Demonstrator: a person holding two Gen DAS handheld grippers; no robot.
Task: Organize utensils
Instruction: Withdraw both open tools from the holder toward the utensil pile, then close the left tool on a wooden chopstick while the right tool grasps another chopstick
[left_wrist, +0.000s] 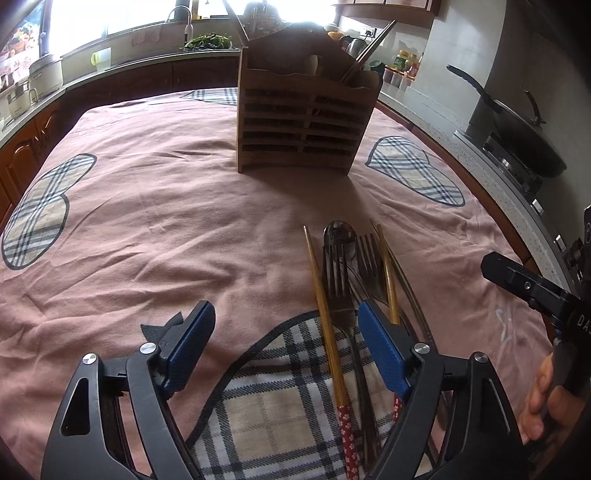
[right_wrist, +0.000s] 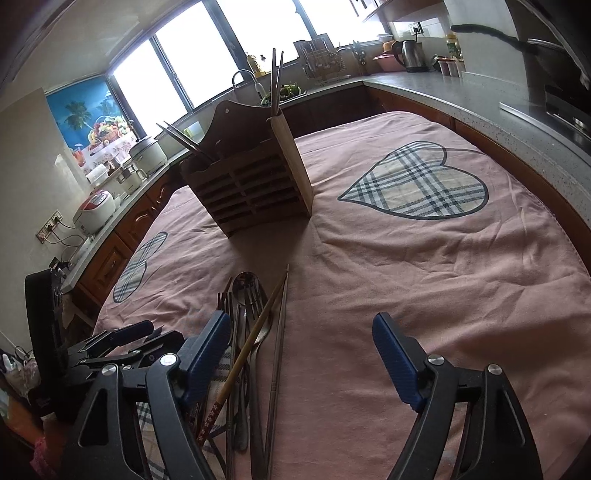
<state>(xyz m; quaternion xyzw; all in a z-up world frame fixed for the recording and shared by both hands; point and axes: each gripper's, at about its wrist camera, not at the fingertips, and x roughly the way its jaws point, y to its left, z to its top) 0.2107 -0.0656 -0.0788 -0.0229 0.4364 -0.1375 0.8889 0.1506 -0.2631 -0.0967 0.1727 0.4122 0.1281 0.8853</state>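
Left wrist view: your left gripper (left_wrist: 286, 325) was open, nothing between the pads. The utensil pile (left_wrist: 351, 280) sat on the pink tablecloth (left_wrist: 147, 221), just ahead and toward the right finger (left_wrist: 382, 350). A bamboo chopstick (left_wrist: 325, 314) with a red patterned handle and a fork (left_wrist: 338, 277) ran into the gap between the fingers; a spoon (left_wrist: 338, 230) and a second fork (left_wrist: 369, 254) lay beside them. Long axes all ran roughly along your pointing line, heads away from you. The wooden holder (left_wrist: 306, 118) stood well beyond the pile, straight ahead. Your right gripper (left_wrist: 528, 291) showed at the right edge, off to the side of the pile.

Right wrist view: your right gripper (right_wrist: 301, 350) was also open and empty. The pile (right_wrist: 251, 317) lay by its left finger (right_wrist: 207, 350), mostly outside the gap; only the metal chopsticks (right_wrist: 280, 350) sat inside it. The holder (right_wrist: 255, 181) stood further off, up and left.

My read: left was better lined up. To pinch across one handle, you'd have needed to shift so a single piece sat between the pads.
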